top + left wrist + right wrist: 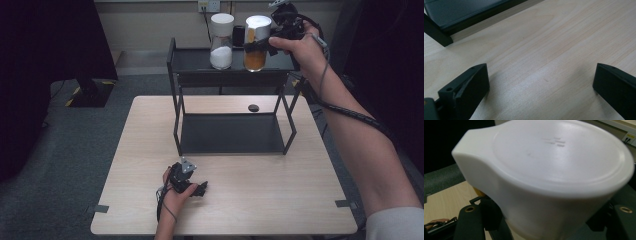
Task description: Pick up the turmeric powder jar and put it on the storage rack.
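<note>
Nearest you, your left gripper point(199, 189) rests on the table point(280, 200) close to its front edge, lying low with its jaws pointing toward the right. In the left gripper view the two black jaws stand wide apart with bare wood between them, so this claw is released and holds nothing.

Past it, mid-table, stands the black two-level rack point(231, 134), with a small dark disc point(253, 107) on the wood behind its lower shelf.

Farther back, on the rack's top shelf, your right gripper point(261, 45) is clamped on the orange-filled jar point(256, 44), gripping it at the neck just below the white lid point(554, 167). The jar stands upright, long axis vertical, lid up, at the right part of the shelf. Just beside it to the left stands the white-filled jar point(221, 41), also upright and apart from the grip.
</note>
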The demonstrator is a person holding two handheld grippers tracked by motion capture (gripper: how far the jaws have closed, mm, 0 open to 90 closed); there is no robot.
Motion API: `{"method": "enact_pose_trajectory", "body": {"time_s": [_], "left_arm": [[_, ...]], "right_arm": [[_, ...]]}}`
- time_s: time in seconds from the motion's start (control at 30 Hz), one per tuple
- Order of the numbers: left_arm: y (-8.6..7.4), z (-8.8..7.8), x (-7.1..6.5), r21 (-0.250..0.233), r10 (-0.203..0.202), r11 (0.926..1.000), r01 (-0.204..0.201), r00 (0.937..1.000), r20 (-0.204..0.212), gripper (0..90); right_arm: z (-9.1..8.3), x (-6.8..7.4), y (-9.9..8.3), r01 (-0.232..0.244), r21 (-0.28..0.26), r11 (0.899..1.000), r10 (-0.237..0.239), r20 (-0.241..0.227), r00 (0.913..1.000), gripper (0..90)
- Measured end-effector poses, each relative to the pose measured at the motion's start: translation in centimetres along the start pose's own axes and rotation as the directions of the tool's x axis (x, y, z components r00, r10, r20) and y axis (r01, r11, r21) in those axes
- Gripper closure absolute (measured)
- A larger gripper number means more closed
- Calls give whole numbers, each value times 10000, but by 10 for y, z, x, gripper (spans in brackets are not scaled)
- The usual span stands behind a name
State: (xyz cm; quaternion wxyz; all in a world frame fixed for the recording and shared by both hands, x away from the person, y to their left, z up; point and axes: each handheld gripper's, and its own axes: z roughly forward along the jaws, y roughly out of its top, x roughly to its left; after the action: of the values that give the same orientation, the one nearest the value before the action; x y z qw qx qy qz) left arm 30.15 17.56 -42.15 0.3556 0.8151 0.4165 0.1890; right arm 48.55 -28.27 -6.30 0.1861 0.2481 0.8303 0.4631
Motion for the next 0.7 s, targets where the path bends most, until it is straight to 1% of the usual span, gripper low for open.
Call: {"method": "enact_pose_trajectory", "body": {"time_s": [0.03,0.1,0.2,0.3,0.4,0.43,0.6,0.7], "left_arm": [[0,0,0,3,22,10000,-22,10000,-2,0],[0,0,0,3,21,10000,-21,10000,-2,0],[0,0,0,3,21,10000,-21,10000,0,0],[0,0,0,4,23,10000,-23,10000,1,0],[0,0,0,3,21,10000,-21,10000,2,0],[0,0,0,-1,0,10000,0,10000,2,0],[0,0,0,6,27,10000,-27,10000,0,0],[0,0,0,4,23,10000,-23,10000,0,0]], "right_arm": [[0,0,0,0,0,10000,0,0,10000,304],[4,-7,0,-105,5,9999,105,104,9999,304],[8,-10,1,-151,104,9998,147,344,9993,304],[11,-12,0,-246,148,9996,239,466,9986,304],[13,-13,-1,-272,181,9995,263,484,9985,304],[14,-12,0,-246,247,9994,232,537,9983,304],[17,-9,-3,-101,218,9997,86,663,9978,303],[17,-11,-9,-350,-9,9994,350,643,9973,302]]}}
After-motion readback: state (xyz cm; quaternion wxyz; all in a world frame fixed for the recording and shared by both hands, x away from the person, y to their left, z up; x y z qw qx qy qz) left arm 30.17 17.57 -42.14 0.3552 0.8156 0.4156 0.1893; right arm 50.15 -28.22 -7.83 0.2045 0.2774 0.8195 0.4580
